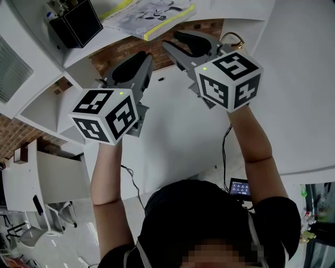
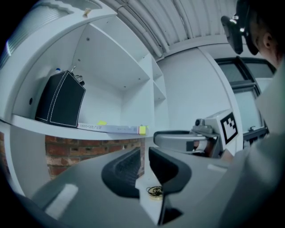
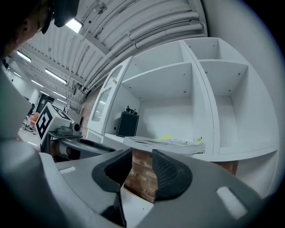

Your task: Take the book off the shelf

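The book (image 1: pixel 149 15) lies flat on a white shelf (image 1: pixel 112 35), thin, with a pale cover and a yellow edge. It also shows as a flat slab in the left gripper view (image 2: pixel 111 128) and in the right gripper view (image 3: pixel 169 141). My left gripper (image 1: pixel 140 63) is raised just below and in front of the shelf, its jaws a narrow gap apart with nothing between them (image 2: pixel 144 158). My right gripper (image 1: pixel 184 46) is beside it, closer under the book, with its jaws wider apart and empty (image 3: pixel 142 162). Neither gripper touches the book.
A black box (image 1: pixel 76 23) holding pens stands on the same shelf, left of the book. Red brick wall (image 1: pixel 131 48) shows under the shelf board. White upright panels (image 3: pixel 209 111) divide the shelf unit into compartments. A person's head and arms fill the lower head view.
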Motion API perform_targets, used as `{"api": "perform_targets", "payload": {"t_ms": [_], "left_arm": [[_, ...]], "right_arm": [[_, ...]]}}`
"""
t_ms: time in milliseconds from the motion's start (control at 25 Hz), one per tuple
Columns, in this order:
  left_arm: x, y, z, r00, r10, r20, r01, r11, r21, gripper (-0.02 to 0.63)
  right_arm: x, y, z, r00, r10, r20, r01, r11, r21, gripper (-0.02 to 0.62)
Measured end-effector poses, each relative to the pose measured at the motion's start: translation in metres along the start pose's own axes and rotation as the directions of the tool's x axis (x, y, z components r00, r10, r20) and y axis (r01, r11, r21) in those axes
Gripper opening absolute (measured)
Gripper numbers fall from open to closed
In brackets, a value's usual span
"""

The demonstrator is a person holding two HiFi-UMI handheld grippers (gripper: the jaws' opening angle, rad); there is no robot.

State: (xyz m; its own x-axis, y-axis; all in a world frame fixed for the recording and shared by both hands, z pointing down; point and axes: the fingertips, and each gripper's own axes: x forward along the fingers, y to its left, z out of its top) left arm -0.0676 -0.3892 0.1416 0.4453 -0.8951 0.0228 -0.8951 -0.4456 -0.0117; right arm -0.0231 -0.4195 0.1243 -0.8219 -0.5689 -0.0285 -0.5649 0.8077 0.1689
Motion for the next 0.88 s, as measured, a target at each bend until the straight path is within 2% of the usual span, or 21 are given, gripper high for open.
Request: {"api": "perform_targets", "payload": {"t_ms": [200,440,640,880], "left_arm": [[0.002,-0.001,0.004,1.0,-0.013,0.0,0.013,1.0,-0.028,0.069],[-0.002,0.006,0.004,1.0,-0.012,-0.005,0.012,0.999,-0.033,0.072],[-0.004,0.012,0.006,1.0,-0.01,0.004,0.01,0.999,-0.05,0.077],[-0.001,0.02,0.009,1.0,0.016,-0.005,-0.016,0.999,0.033,0.088]], "right_arm": [[0.006,-0.005,0.005,1.0,-0.009,-0.017,0.008,0.999,-0.043,0.254],[0.014,-0.01,0.017,0.999,-0.045,-0.012,0.042,0.988,-0.146,0.32],[0.012,-0.009,0.02,0.998,-0.045,-0.042,0.033,0.964,-0.264,0.341],[0.019,-0.008,0.013,0.992,-0.087,-0.091,0.04,0.904,-0.426,0.327]]}}
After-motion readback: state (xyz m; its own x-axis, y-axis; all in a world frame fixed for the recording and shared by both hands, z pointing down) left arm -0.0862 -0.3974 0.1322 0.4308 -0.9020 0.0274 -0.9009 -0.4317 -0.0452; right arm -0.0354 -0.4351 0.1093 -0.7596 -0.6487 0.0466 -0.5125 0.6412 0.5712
